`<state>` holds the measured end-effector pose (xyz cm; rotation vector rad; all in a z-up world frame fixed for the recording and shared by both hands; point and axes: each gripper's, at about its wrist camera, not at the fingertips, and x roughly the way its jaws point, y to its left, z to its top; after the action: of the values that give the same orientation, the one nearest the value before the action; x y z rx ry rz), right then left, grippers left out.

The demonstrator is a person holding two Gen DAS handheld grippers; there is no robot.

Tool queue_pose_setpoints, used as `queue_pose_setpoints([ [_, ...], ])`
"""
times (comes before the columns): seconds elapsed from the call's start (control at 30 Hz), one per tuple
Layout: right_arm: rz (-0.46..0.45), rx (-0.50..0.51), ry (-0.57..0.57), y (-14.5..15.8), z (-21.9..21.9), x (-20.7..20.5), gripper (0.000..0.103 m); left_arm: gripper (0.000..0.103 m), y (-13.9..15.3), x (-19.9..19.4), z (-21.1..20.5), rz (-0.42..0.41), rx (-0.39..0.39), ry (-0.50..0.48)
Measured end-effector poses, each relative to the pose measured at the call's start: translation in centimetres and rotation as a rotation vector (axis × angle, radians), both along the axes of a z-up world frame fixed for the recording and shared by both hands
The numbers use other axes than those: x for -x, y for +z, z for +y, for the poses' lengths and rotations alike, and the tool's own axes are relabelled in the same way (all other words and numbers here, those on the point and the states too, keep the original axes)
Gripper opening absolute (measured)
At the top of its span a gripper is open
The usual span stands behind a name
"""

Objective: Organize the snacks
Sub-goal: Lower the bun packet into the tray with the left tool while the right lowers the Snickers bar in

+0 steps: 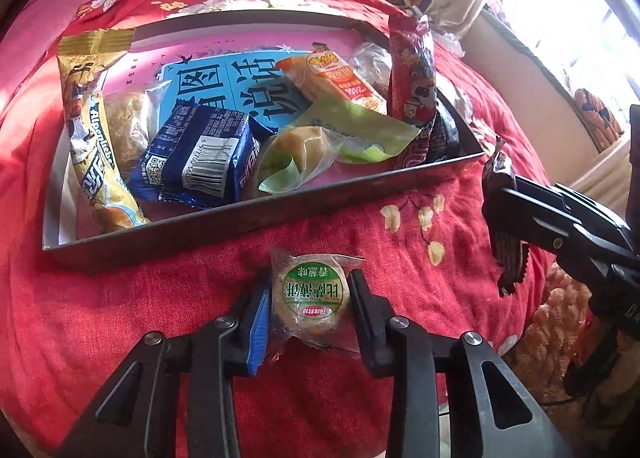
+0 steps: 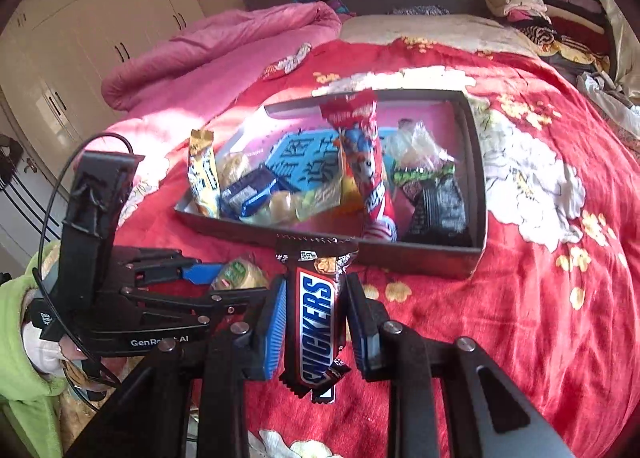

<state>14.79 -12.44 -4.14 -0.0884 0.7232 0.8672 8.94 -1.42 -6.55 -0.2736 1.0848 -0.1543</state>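
A round biscuit [image 1: 310, 290] in a clear wrapper with a green label lies on the red bedspread just in front of the tray. My left gripper [image 1: 310, 280] is shut on it, one pad against each side. In the right wrist view the same biscuit [image 2: 240, 274] sits between those fingers. My right gripper [image 2: 316, 286] is shut on a Snickers bar [image 2: 316, 318], held upright above the bedspread near the tray's front edge. Seen from the left wrist view, that bar [image 1: 504, 250] hangs at the right. The shallow dark tray [image 1: 280, 209] holds several snack packets.
Inside the tray [image 2: 478, 177] lie a blue packet [image 1: 200, 153], a yellow Alpenliebe roll [image 1: 92, 129], a tall red packet [image 1: 412, 69] and a black packet [image 2: 440, 205]. A pink quilt [image 2: 224, 45] is bunched at the far left. A person's green sleeve [image 2: 28, 338] is at the left edge.
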Motion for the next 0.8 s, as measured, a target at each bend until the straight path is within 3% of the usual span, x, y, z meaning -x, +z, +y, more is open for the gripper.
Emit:
queue_pose_setpoints([
  [0.13, -0.037, -0.058, -0.028, 1.5, -0.5, -0.7, 0.029, 0.035, 2.5, 0.7, 1.2, -0.107, 0.053, 0.021],
  [0.33, -0.047, -0.095, -0.074, 2.3, -1.8, -1.8, 0.029, 0.035, 5.3, 0.8, 3.3, -0.242, 0.022, 0.094],
  [0.53, -0.065, -0.112, -0.106, 2.6, -2.5, -2.4, 0.029, 0.035, 5.2, -0.8, 6.0, -0.241, 0.011, 0.158],
  [0.8, -0.091, -0.095, -0.142, 2.9, -2.4, -3.8, 0.029, 0.035, 4.7, -1.5, 6.3, -0.245, -0.038, 0.162],
])
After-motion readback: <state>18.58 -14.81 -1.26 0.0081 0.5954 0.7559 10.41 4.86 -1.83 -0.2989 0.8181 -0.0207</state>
